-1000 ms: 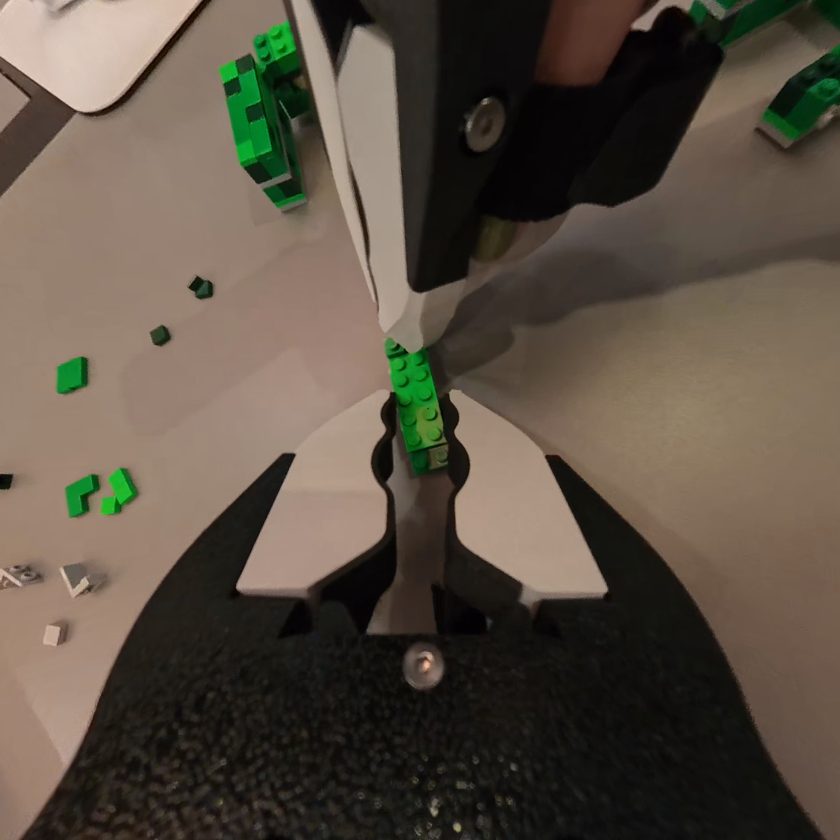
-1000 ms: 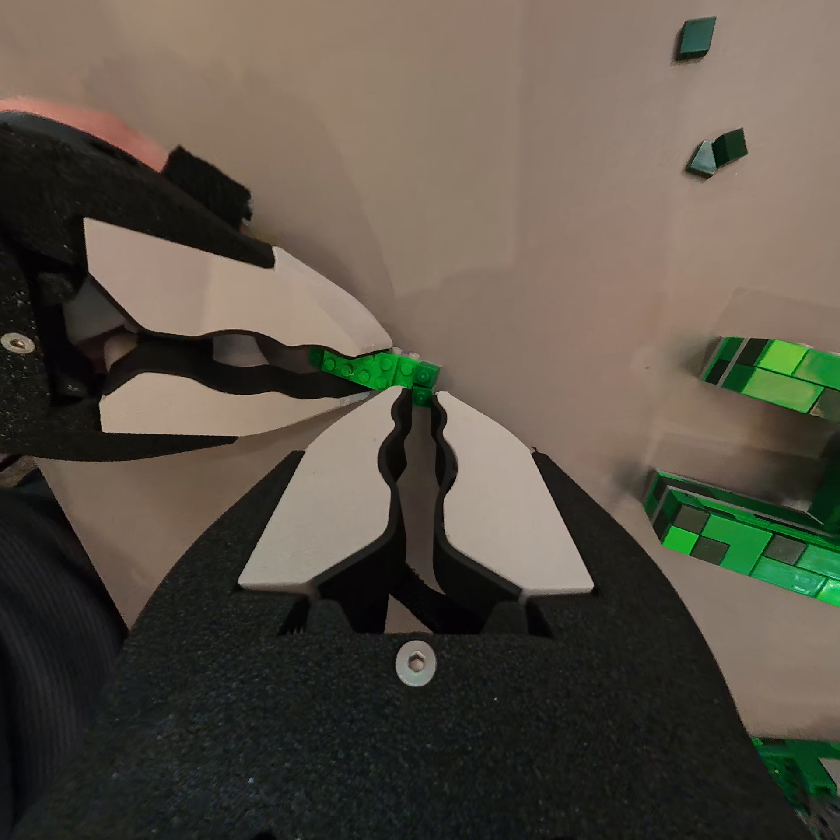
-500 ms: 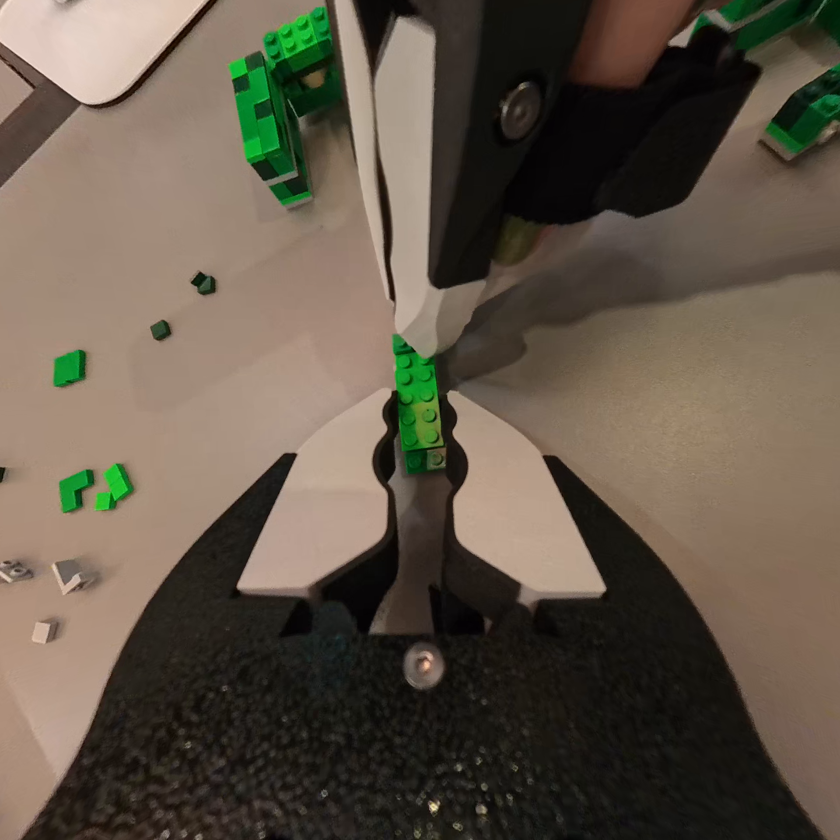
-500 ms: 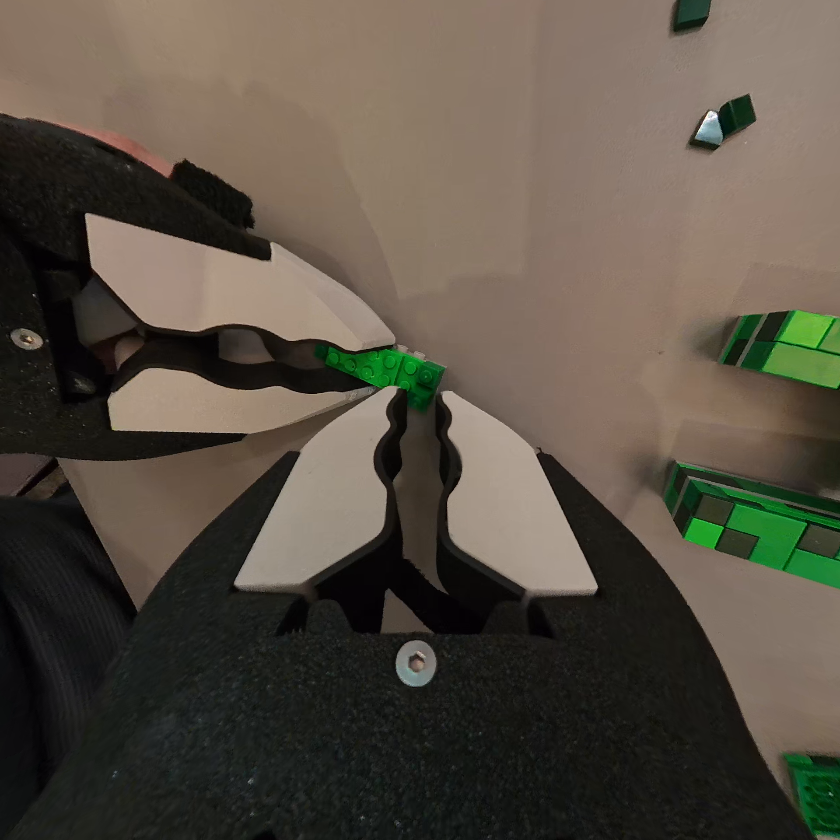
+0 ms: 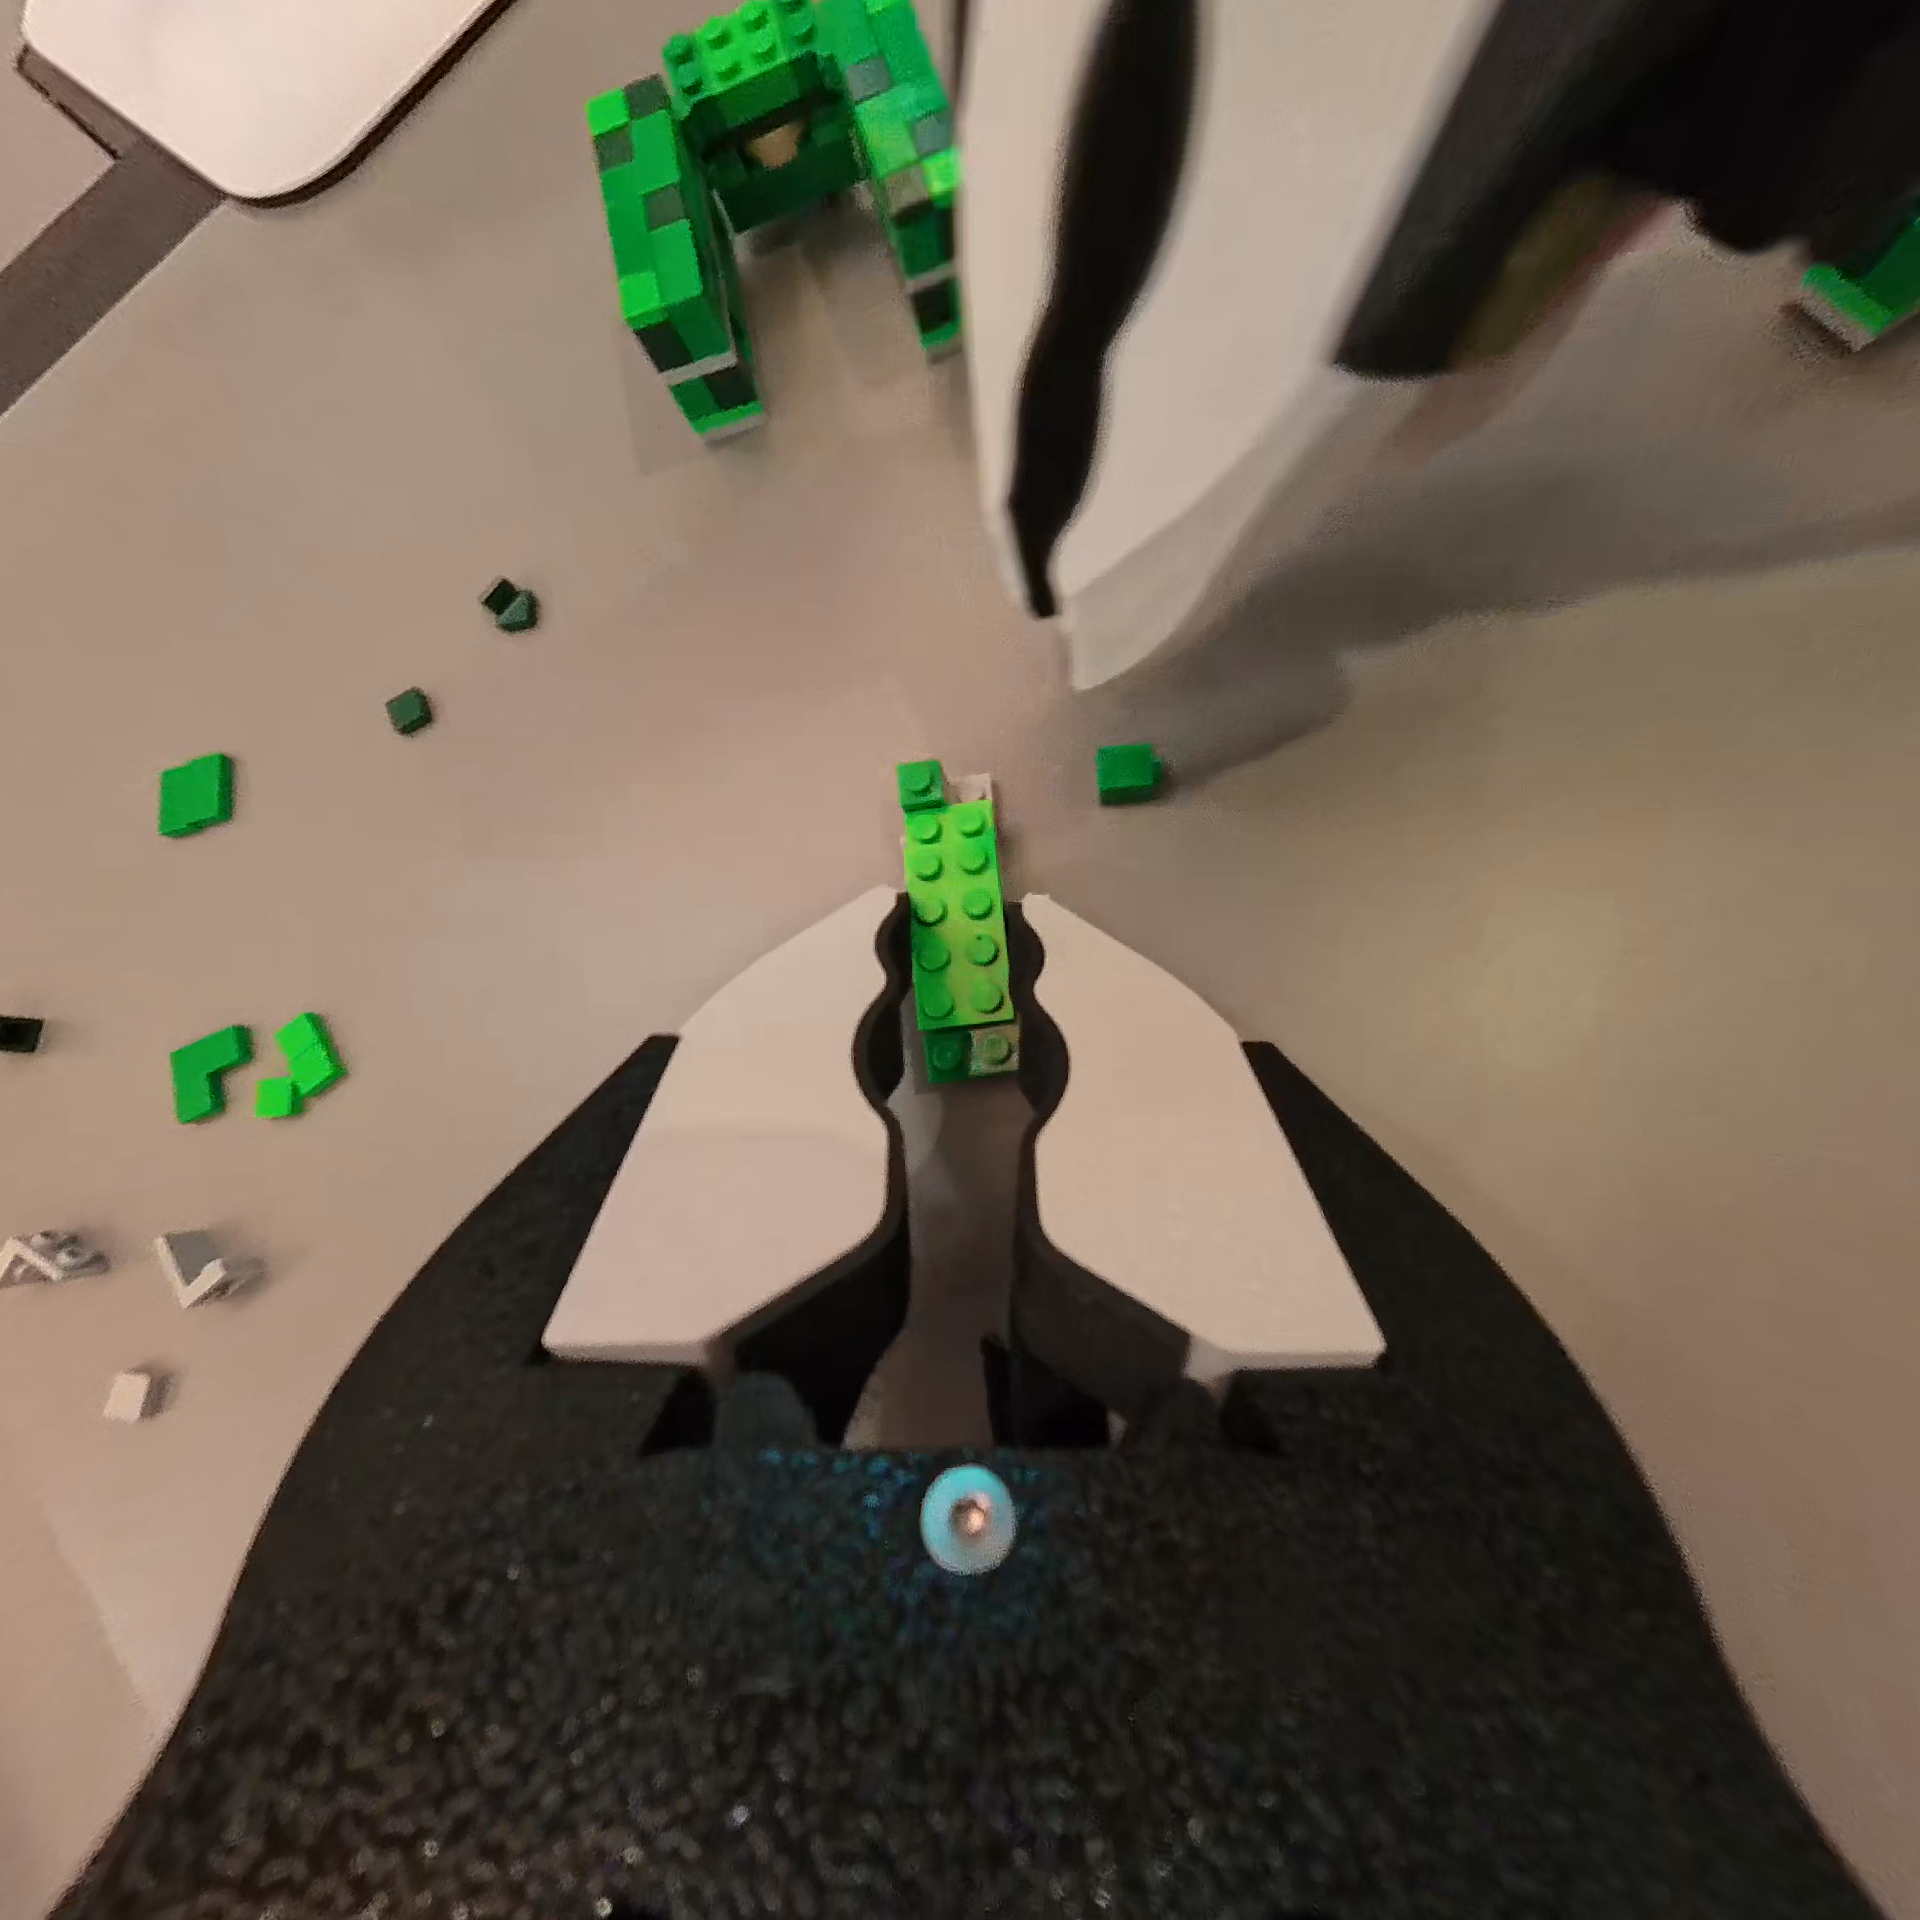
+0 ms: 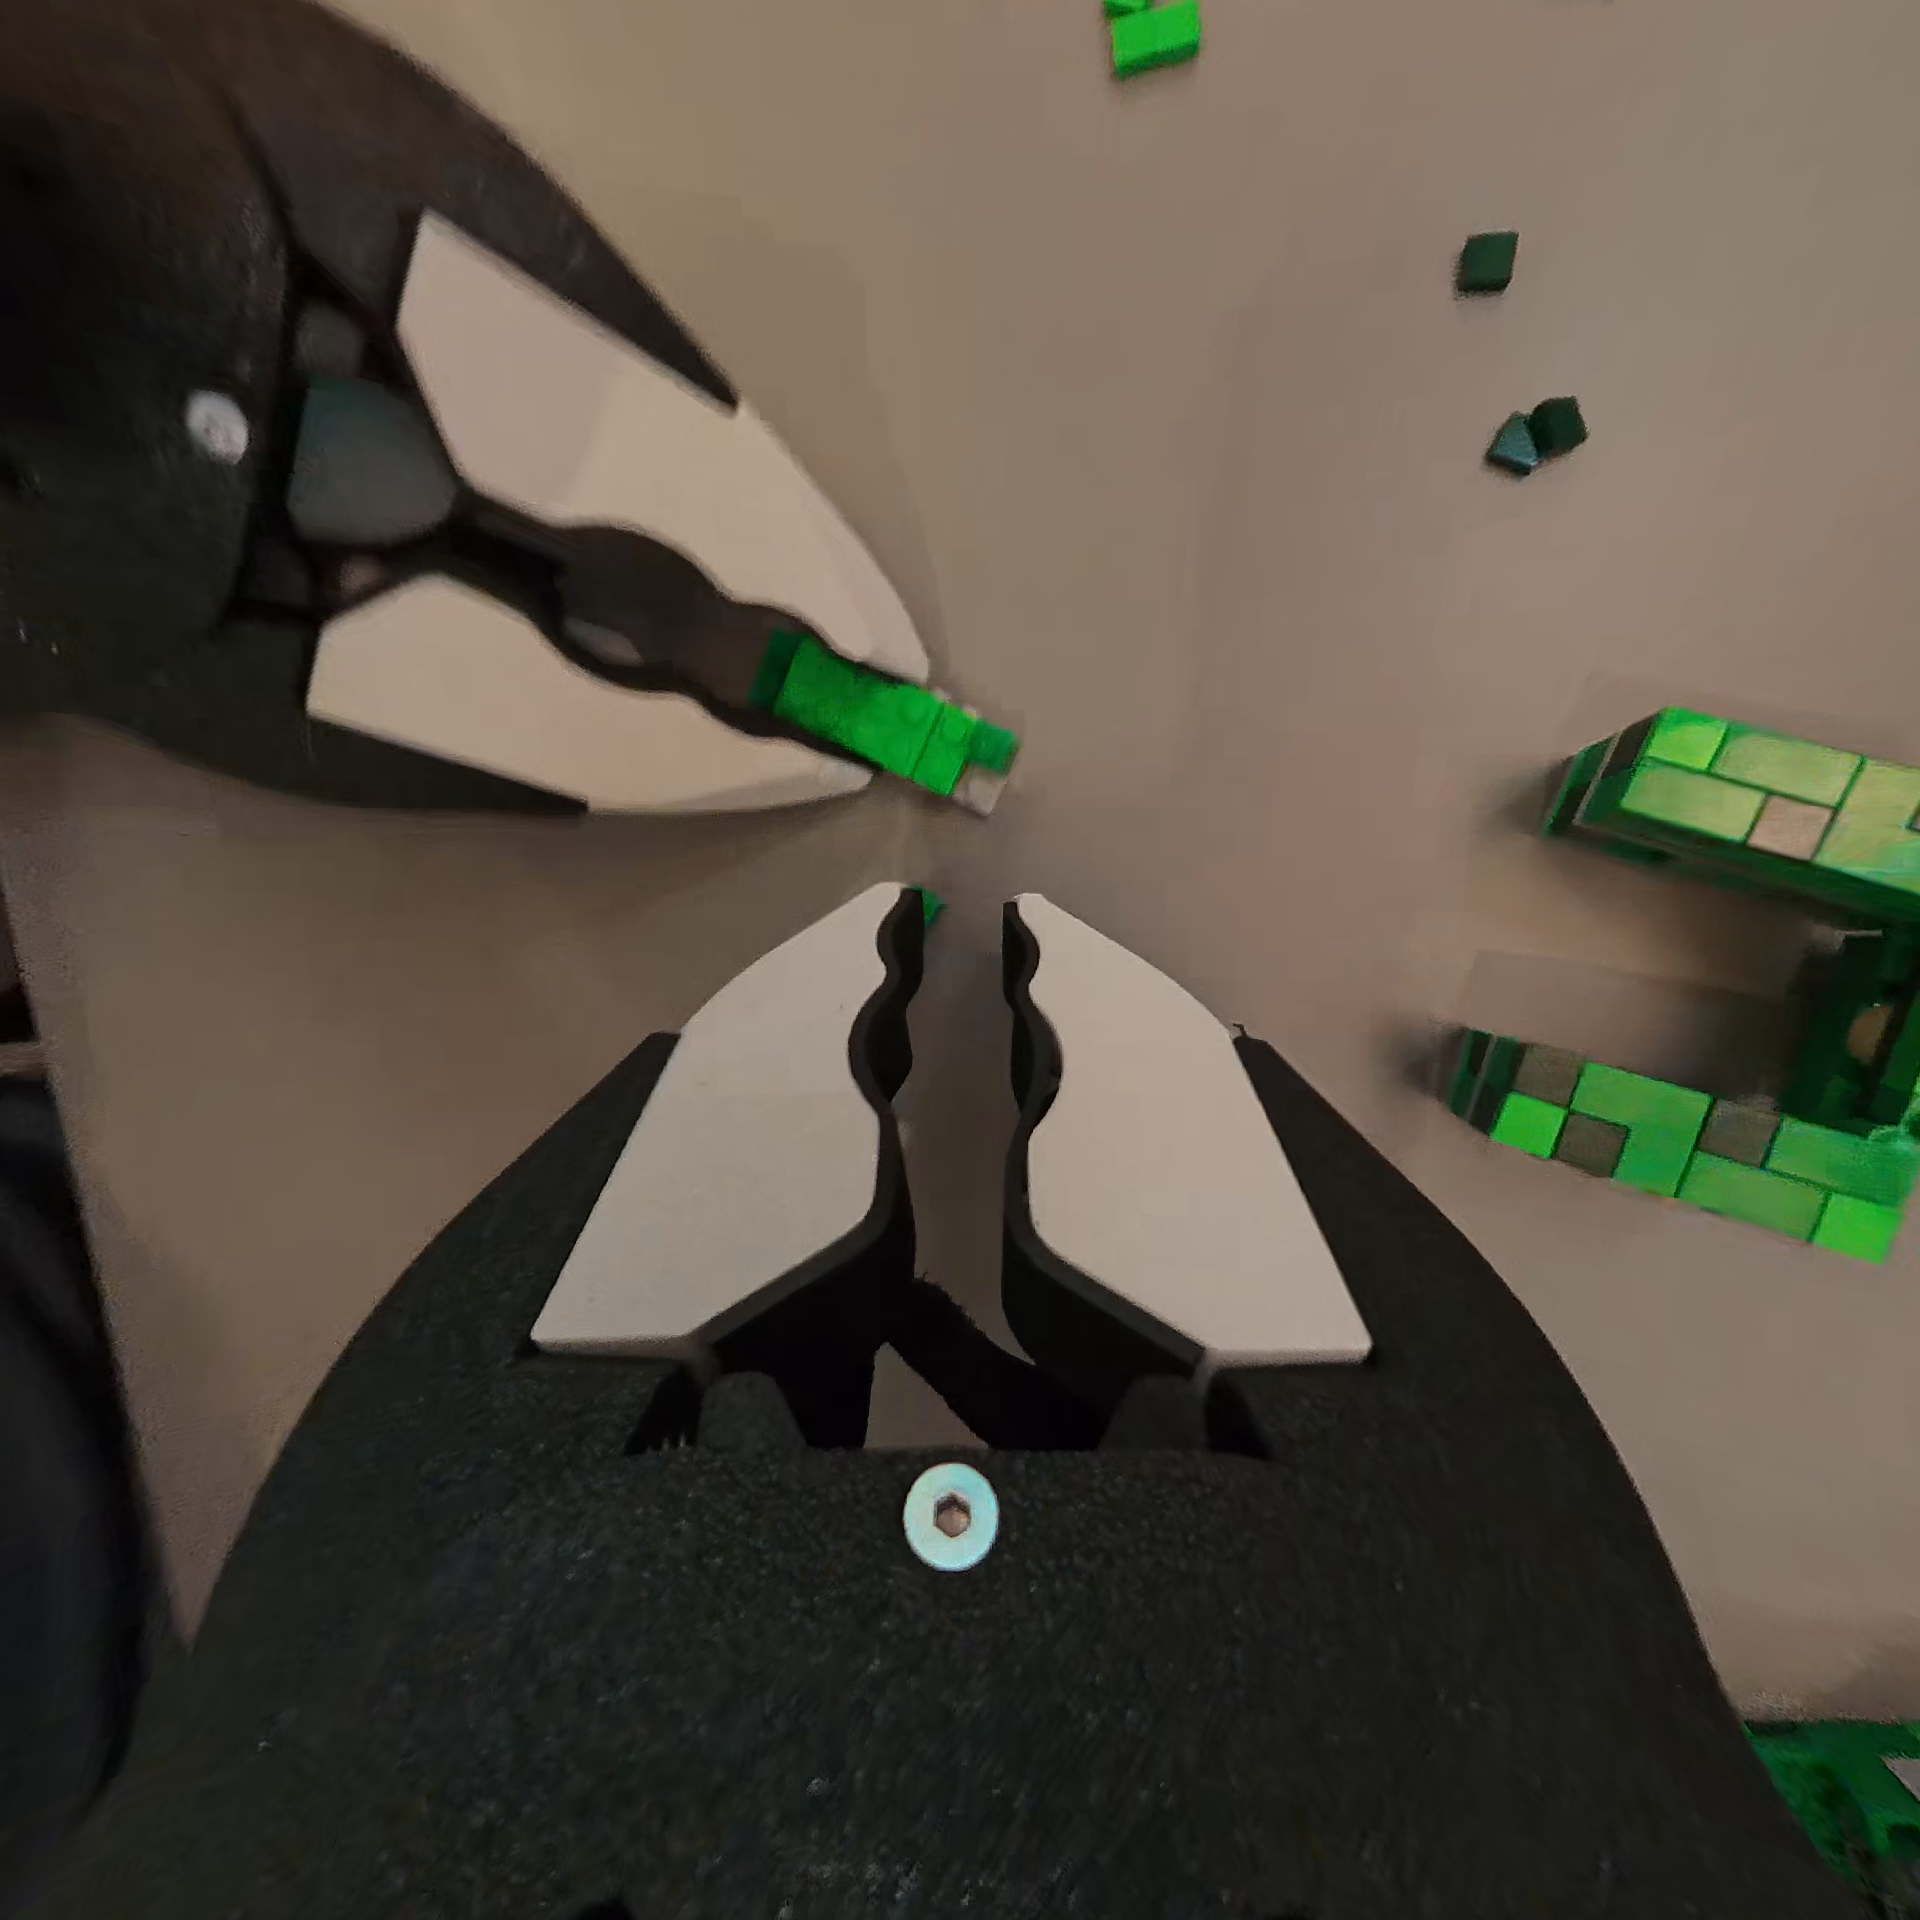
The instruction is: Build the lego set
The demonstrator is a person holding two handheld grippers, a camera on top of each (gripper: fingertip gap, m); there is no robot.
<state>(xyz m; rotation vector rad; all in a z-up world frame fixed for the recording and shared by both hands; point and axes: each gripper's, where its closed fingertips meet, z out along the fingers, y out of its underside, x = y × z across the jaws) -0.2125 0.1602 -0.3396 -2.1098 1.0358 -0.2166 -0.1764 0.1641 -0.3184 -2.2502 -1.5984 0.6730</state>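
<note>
My left gripper (image 5: 961, 899) is shut on a short green brick assembly (image 5: 961, 935), held flat with its studs up; a darker green 1x1 piece (image 5: 920, 784) sits at its far end. My right gripper (image 6: 961, 899) has a narrow gap between its jaws and holds nothing. It hangs blurred above and to the right of the assembly in the left wrist view (image 5: 1060, 634). A small green piece (image 5: 1127, 774) lies on the table under it. The right wrist view shows the left gripper (image 6: 904, 727) with the assembly (image 6: 894, 727).
A tall green built model (image 5: 675, 239) stands at the back, also in the right wrist view (image 6: 1714, 790). Loose green tiles (image 5: 194, 795), an L-shaped piece (image 5: 213, 1070), dark green bits (image 5: 509, 608) and grey pieces (image 5: 203, 1262) lie left. A white board (image 5: 239, 83) sits far left. Some 5 cm of space lies between my two pairs of fingers.
My right gripper has pulled up and away from the far end of the assembly. A small green piece now shows on the table beneath it. My left gripper keeps its hold.
</note>
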